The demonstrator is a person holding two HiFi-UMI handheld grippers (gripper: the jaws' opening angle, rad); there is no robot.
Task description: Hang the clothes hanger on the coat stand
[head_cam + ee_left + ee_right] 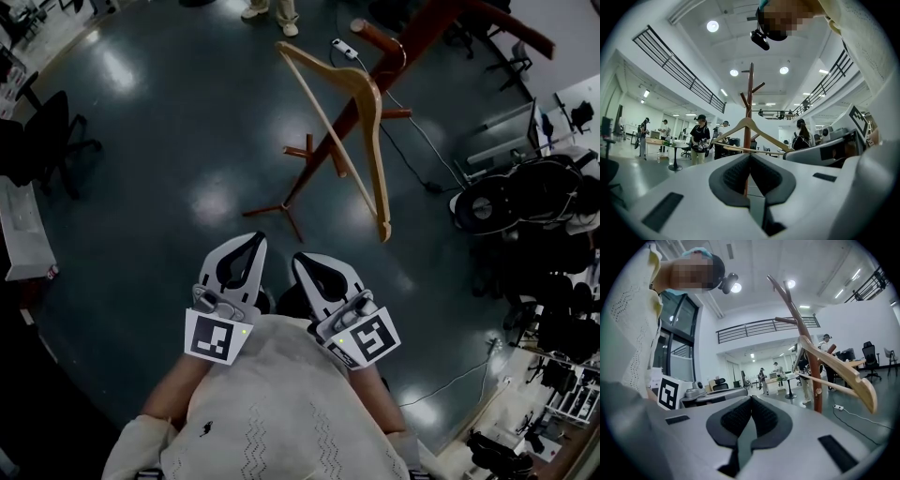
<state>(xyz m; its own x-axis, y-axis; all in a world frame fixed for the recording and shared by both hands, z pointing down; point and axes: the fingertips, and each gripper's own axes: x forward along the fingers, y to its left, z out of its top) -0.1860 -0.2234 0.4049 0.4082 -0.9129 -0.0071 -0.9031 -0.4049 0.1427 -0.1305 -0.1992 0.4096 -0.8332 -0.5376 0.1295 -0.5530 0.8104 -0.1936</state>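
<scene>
The hanger [367, 94], on the far stand [427, 39], looks light, stiff and smooth; its neck suits gripping. The left gripper [251, 242] and right gripper [302, 261] are closed and empty.

Premises: open-plan office hall on 2 levels. Evidence: railed mezzanine gallery [679, 61]; round recessed ceiling lights [712, 26]; polished dark floor [169, 122]; black office chairs [47, 141]; round pedestal desk [675, 146]; several people [699, 136] standing among workstations.
</scene>
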